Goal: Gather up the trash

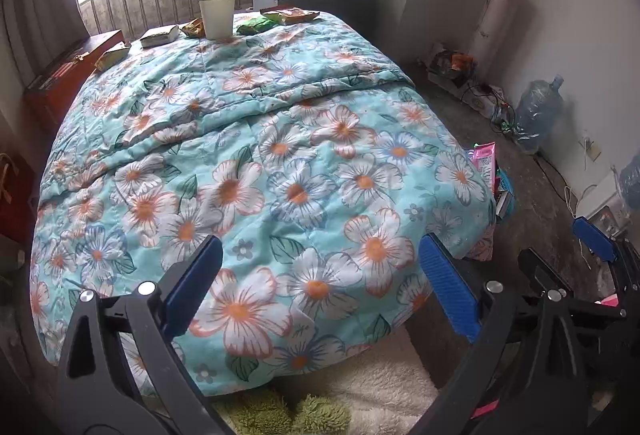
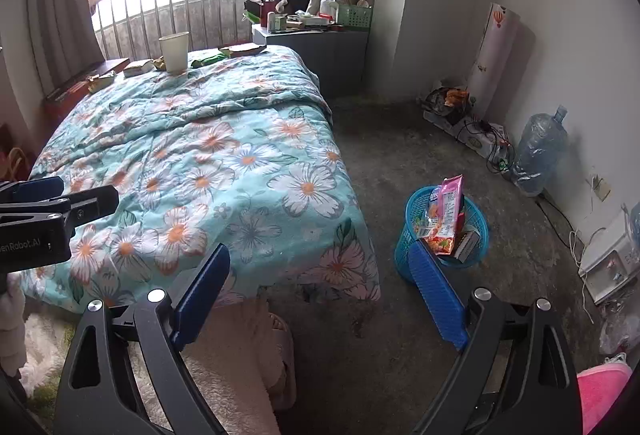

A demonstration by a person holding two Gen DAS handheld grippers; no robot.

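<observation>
Left gripper (image 1: pixel 320 283) and right gripper (image 2: pixel 324 295) both gape wide, holding nothing, side by side

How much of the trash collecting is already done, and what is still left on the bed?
Done: the blue basket on the floor already holds several wrappers, including a pink packet. In hand: nothing; the left gripper and right gripper are both open and empty. Left: a paper cup and several snack wrappers at the far end of the floral quilt.

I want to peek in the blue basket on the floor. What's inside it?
The blue basket holds a tall pink snack packet, other colourful wrappers, and a small box at its edge. Whatever lies deeper is covered.
</observation>
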